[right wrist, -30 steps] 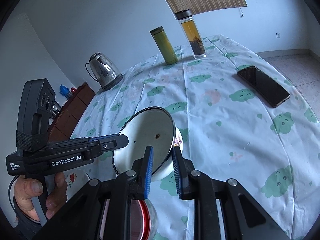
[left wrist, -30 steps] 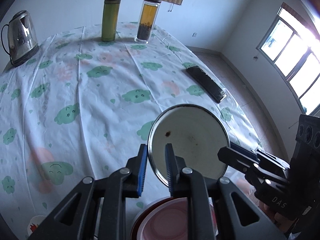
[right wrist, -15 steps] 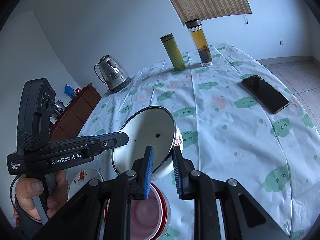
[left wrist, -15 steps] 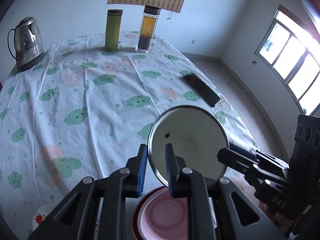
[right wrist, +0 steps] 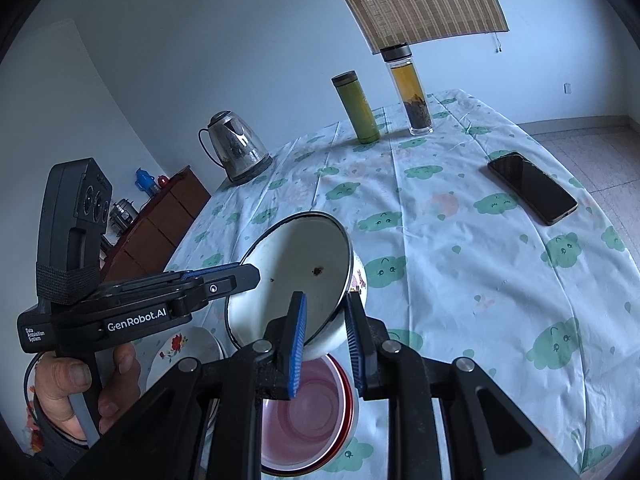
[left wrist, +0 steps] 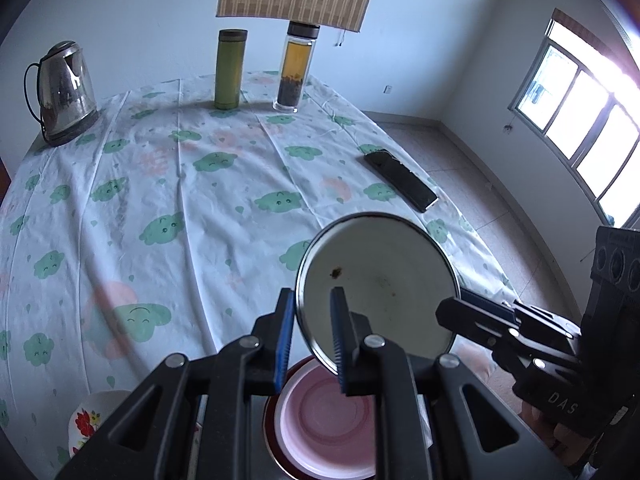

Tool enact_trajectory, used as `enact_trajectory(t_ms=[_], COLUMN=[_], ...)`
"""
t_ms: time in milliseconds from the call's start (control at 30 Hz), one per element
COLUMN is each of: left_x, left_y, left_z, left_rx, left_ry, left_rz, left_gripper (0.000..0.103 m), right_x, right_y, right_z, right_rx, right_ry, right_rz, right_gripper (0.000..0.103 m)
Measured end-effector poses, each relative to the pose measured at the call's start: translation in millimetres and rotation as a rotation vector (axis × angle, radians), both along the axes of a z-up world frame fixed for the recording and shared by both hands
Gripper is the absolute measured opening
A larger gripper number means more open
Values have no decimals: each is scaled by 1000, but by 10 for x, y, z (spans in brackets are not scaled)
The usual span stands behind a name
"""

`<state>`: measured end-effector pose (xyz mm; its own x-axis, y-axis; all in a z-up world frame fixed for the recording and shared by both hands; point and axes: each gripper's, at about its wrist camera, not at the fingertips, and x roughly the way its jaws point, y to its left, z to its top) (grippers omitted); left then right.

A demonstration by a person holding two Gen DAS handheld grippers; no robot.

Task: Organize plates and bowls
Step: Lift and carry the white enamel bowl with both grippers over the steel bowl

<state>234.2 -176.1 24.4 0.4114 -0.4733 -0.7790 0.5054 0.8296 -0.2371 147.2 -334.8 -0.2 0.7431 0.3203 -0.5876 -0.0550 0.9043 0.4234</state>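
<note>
A white enamel bowl [left wrist: 380,288] with a dark rim is held tilted in the air by both grippers. My left gripper [left wrist: 310,336] is shut on its left rim. My right gripper [right wrist: 326,340] is shut on its right rim; the bowl also shows in the right wrist view [right wrist: 296,272]. Below the bowl sits a pink bowl with a red rim [left wrist: 324,420], seen too in the right wrist view [right wrist: 308,416]. A white floral plate [left wrist: 90,420] lies to its left, and shows in the right wrist view [right wrist: 180,354].
On the cloud-print tablecloth [left wrist: 160,200] stand a steel kettle [left wrist: 62,92], a green flask [left wrist: 230,68] and a glass tea bottle [left wrist: 296,68] at the far edge. A black phone [left wrist: 400,180] lies at the right. A brown cabinet [right wrist: 156,224] stands beyond the table.
Both grippers have lifted the white bowl higher above the table. More of the pink bowl and the floral plate underneath has come into view.
</note>
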Motion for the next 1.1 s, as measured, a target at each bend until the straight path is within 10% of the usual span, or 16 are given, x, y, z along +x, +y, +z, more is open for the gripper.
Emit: enact_trajectory(t_ms=[1100], left_x=[-366], left_y=[206], left_z=[5], left_rx=[-34], left_ry=[-23], left_rz=[15], left_gripper=[15], right_x=[-299], right_y=[135], right_z=[-77], right_rx=[26], right_ry=[-2], right_rz=[20], right_gripper=[22])
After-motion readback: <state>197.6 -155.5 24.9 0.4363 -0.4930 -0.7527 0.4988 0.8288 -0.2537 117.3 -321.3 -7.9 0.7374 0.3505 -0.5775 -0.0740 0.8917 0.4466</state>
